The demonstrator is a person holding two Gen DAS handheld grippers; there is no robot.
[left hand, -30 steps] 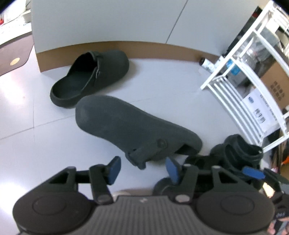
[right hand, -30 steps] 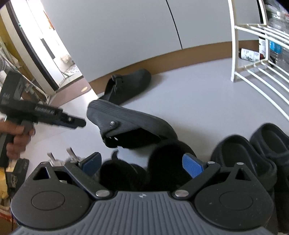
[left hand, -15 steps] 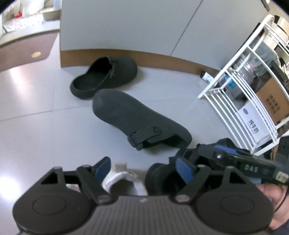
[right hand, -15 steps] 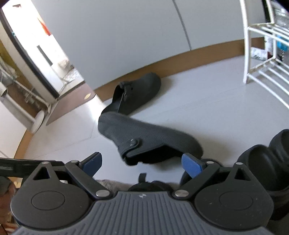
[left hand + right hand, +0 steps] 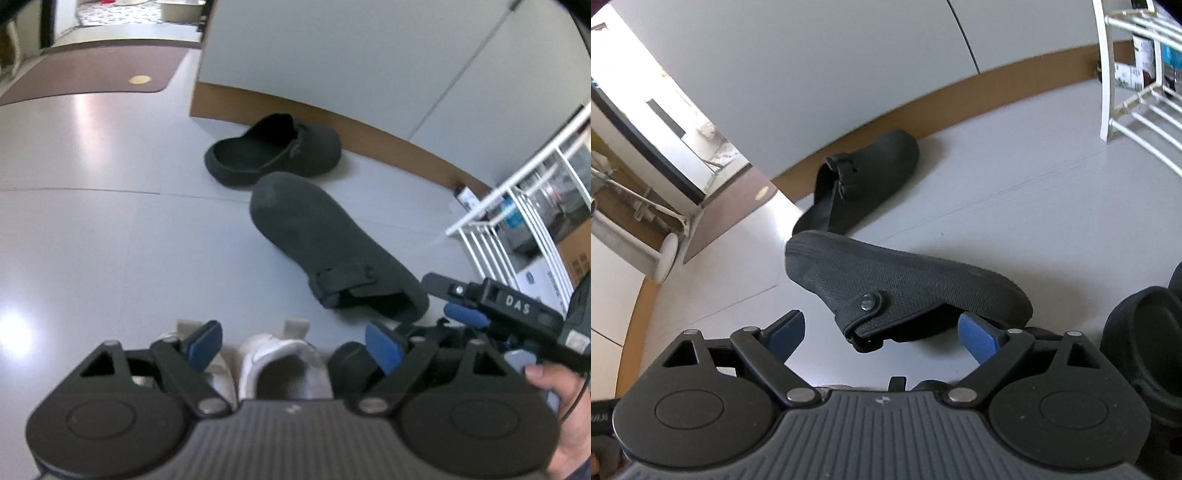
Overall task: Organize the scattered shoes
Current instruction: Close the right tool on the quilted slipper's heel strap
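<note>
Two dark grey clogs lie on the floor. One clog (image 5: 273, 155) (image 5: 864, 184) sits upright by the wall. The other clog (image 5: 325, 243) (image 5: 894, 284) lies tipped on its side in mid-floor. My left gripper (image 5: 293, 345) is open and empty, above white shoes (image 5: 280, 354) close to it. My right gripper (image 5: 882, 332) is open and empty, just in front of the tipped clog's strap end. The right gripper's body (image 5: 509, 306) shows at the right of the left wrist view.
Black shoes (image 5: 1145, 325) stand at the right. A white wire rack (image 5: 517, 206) (image 5: 1137, 85) with bottles and boxes stands at the far right. A grey wall with a brown skirting (image 5: 332, 118) runs behind. A brown mat (image 5: 92, 74) lies far left.
Both grippers pulled back and rose, so the clogs look farther off. The left gripper opened wider and the white shoes came into view under it. The clogs have not moved.
</note>
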